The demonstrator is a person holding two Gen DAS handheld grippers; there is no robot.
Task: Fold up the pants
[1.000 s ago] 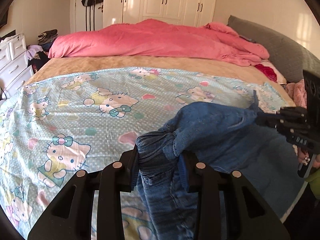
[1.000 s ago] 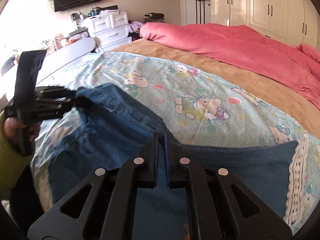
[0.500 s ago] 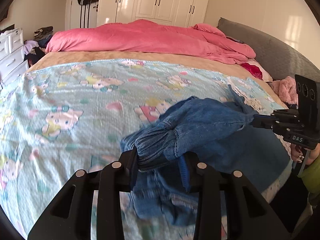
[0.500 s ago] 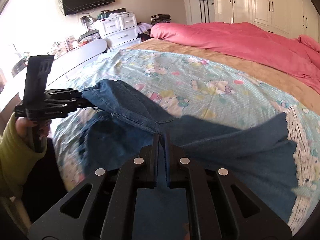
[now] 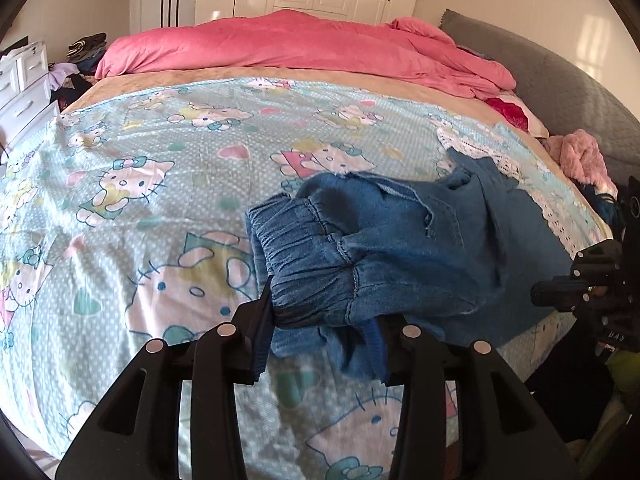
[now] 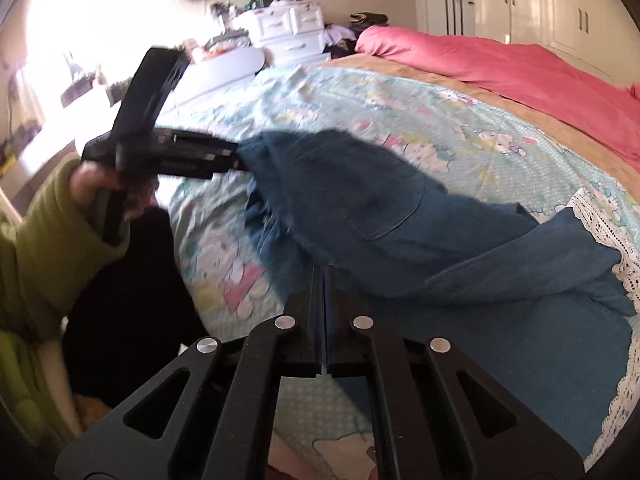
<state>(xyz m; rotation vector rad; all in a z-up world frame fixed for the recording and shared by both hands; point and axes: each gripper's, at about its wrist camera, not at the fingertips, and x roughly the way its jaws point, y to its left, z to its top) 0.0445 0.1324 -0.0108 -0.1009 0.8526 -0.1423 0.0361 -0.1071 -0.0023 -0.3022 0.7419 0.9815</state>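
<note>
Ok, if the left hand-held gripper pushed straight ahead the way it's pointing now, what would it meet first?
The left hand-held gripper already has the pants' gathered waistband between its fingers, so it would press further into that denim first. Beyond lies the cartoon-cat bedsheet, though depth is unclear.

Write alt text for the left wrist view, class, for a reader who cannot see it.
The left gripper clamps the bunched elastic waistband of blue denim pants just above a bed sheet printed with cartoon cats. At the right edge, the right gripper pinches the other end of the pants. A pink duvet lies heaped across the far side of the bed.
</note>
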